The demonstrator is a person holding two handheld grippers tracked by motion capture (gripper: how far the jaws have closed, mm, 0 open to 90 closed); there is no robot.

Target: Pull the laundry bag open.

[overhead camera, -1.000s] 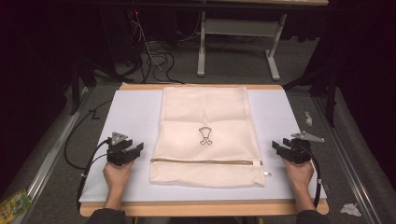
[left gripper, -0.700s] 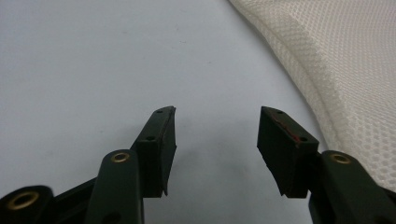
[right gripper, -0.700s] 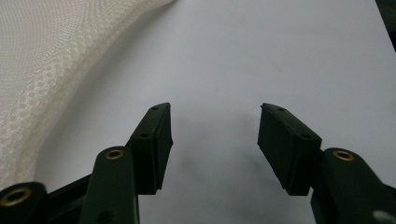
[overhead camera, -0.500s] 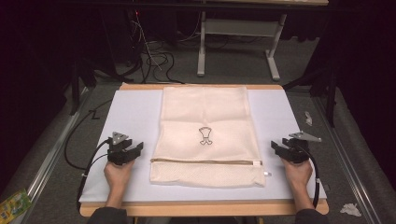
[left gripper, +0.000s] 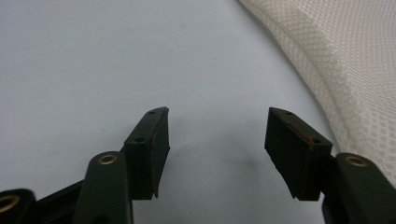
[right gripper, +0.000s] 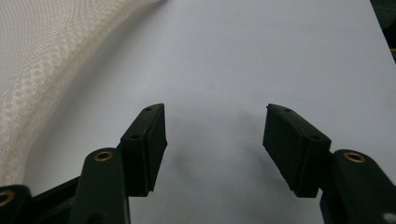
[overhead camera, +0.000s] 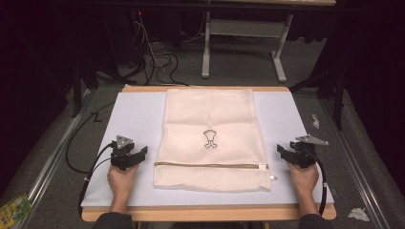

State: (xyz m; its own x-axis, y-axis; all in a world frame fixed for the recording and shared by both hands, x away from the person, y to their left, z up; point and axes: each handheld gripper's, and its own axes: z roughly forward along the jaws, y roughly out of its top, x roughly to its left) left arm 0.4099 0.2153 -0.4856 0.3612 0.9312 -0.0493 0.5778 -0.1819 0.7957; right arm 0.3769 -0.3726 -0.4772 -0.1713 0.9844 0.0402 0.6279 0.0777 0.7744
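A cream mesh laundry bag [overhead camera: 210, 136] lies flat in the middle of the white table top [overhead camera: 133, 114]. It has a small dark logo [overhead camera: 210, 139] and a zipper [overhead camera: 210, 165] across its near end. My left gripper [overhead camera: 141, 153] rests on the table just left of the bag's near corner, apart from it. Its jaws have just been opening, and nothing is between them [left gripper: 217, 126]. My right gripper [overhead camera: 282, 150] rests to the right of the zipper's end. Its jaws have also just been opening and hold nothing [right gripper: 215, 123]. The bag's edge [left gripper: 355, 56] [right gripper: 42, 56] shows beside each gripper.
The zipper pull [overhead camera: 267, 167] sits at the bag's right side. A wooden rim [overhead camera: 205, 213] runs along the table's near edge. Cables [overhead camera: 157, 62] and a metal table frame [overhead camera: 243, 33] lie on the floor behind. A green packet [overhead camera: 14, 207] and crumpled paper [overhead camera: 358, 213] lie beside the table.
Both hands stay where they were. The jaws of both grippers look slightly wider apart than before. The bag has not moved.
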